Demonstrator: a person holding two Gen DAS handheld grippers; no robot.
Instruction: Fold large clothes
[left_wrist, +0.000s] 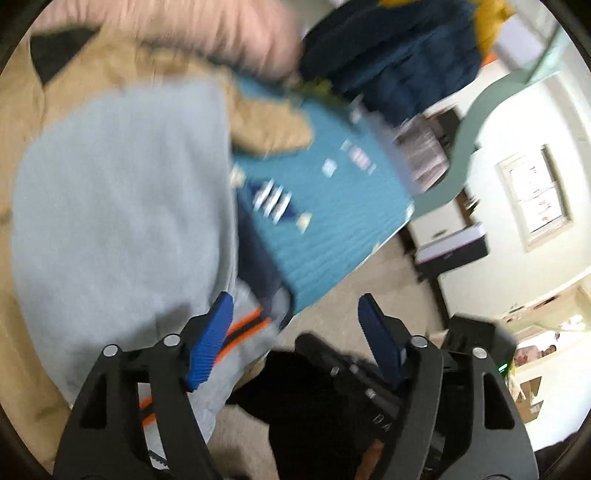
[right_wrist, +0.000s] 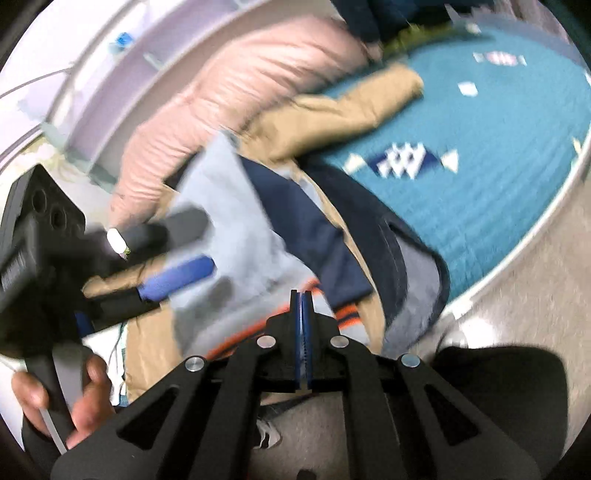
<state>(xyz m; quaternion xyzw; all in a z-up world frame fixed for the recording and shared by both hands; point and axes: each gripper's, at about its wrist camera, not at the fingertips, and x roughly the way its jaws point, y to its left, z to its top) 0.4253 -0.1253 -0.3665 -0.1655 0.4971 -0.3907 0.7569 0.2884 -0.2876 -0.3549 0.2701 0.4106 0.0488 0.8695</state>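
Observation:
A light grey garment with an orange and navy striped hem lies over a tan jacket on a teal rug. My left gripper is open, its left fingertip at the striped hem and nothing between the pads. In the right wrist view my right gripper is shut on the grey garment's striped hem. The left gripper shows there at the left, open over the grey cloth. Both views are blurred.
A pink puffer jacket and a dark blue garment lie at the rug's far side. The tan jacket's sleeve stretches across the rug. Beige carpet surrounds it. A lavender shelf unit and dark furniture stand nearby.

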